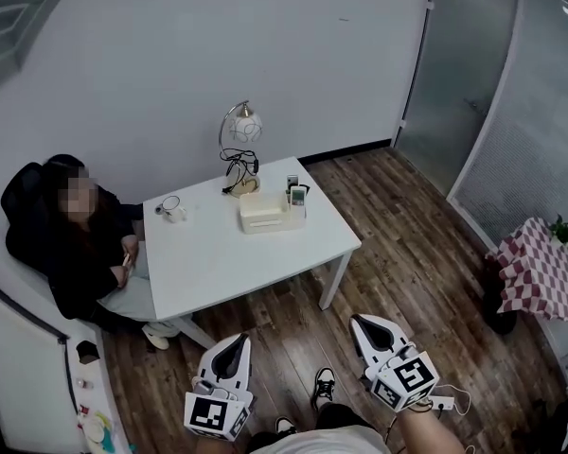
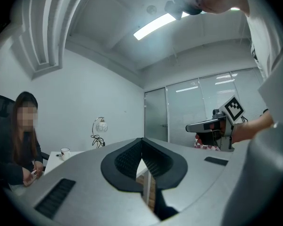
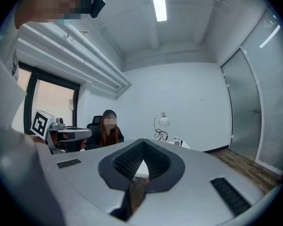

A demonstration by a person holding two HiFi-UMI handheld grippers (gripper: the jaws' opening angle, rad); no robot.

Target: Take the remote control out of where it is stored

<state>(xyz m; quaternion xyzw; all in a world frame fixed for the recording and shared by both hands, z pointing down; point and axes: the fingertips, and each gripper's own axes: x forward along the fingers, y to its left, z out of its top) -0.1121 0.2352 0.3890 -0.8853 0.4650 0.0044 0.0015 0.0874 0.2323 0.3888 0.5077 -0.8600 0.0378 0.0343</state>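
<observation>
Grippers: two, left gripper and right gripper, both clamped shut, empty; ribbed black pads. One white rectangular table well ahead: one cream box, one mug, one globe lamp; remote control seemingly upright just beside box.

A small office room: frosted glass partitions, bare white walls, wood floor, a strip light overhead, and a person in a black office chair at a white table.
</observation>
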